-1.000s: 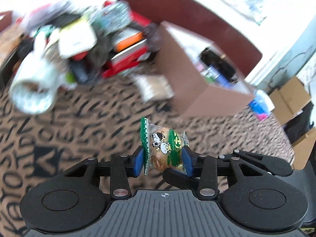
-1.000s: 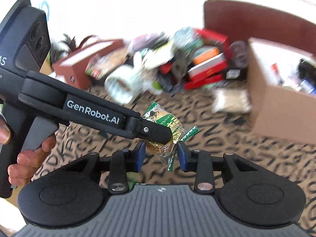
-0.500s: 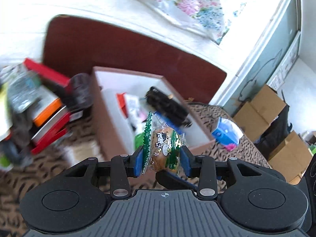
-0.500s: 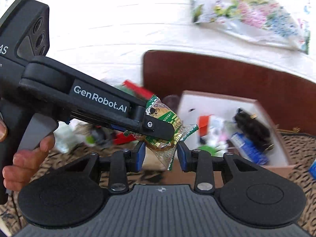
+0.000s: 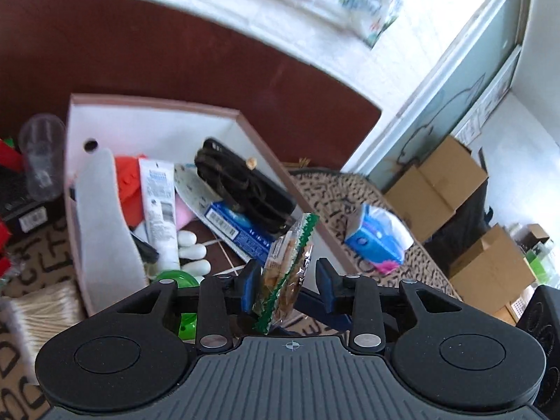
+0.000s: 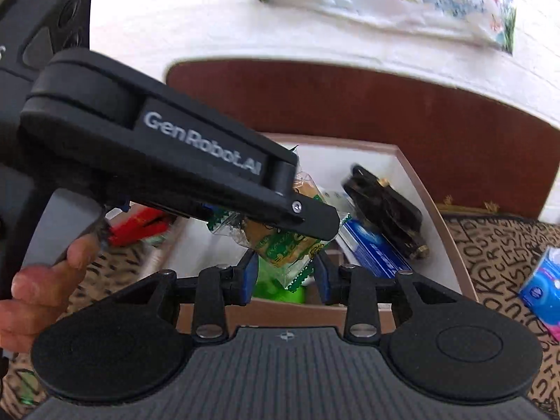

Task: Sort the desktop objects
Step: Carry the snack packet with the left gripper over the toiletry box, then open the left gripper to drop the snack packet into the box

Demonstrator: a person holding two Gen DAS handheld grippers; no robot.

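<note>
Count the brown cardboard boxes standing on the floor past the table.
3, all in the left wrist view: the upper box by the glass door, another lower right, a small one behind. More may be hidden.

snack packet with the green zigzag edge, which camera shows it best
The left wrist view. There the snack packet hangs unobstructed between the left gripper fingers, above the open box. In the right wrist view the packet is partly covered by the left gripper's finger crossing in front, so only its lower part shows.

Black gripper (image 5: 287, 281), blue pads (image 5: 252, 281)
</note>
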